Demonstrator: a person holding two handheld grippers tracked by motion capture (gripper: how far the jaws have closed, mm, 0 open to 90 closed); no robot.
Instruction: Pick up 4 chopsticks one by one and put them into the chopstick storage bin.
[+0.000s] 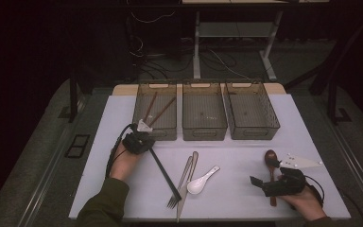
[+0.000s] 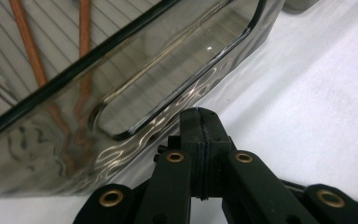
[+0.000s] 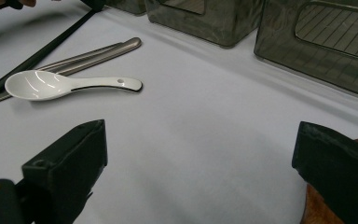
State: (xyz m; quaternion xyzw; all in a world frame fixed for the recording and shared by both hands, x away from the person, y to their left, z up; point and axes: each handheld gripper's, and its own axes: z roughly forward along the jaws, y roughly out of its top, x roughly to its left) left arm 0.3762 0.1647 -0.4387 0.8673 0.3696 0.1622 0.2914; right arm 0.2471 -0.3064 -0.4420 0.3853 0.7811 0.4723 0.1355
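Two grippers: our left gripper [image 1: 144,138] jaws pinch the black fork [image 1: 164,176]; it may bump the left bin [image 1: 155,134]. Right gripper [image 1: 260,182] jaws gape.

We are in a lab or recording room rather than a home. The white table [image 1: 246,189] stands alone on grey carpet, ringed by darkness. At twelve o'clock beyond it we see the metal legs of another desk [image 1: 196,47] with loose cables [image 1: 146,52] trailing over the floor. Along the table's far edge, three identical smoky plastic bins [image 1: 204,135] sit in a neat row, and cutlery [image 1: 189,175] lies spread at six o'clock, laid out like a test setup, not a meal.
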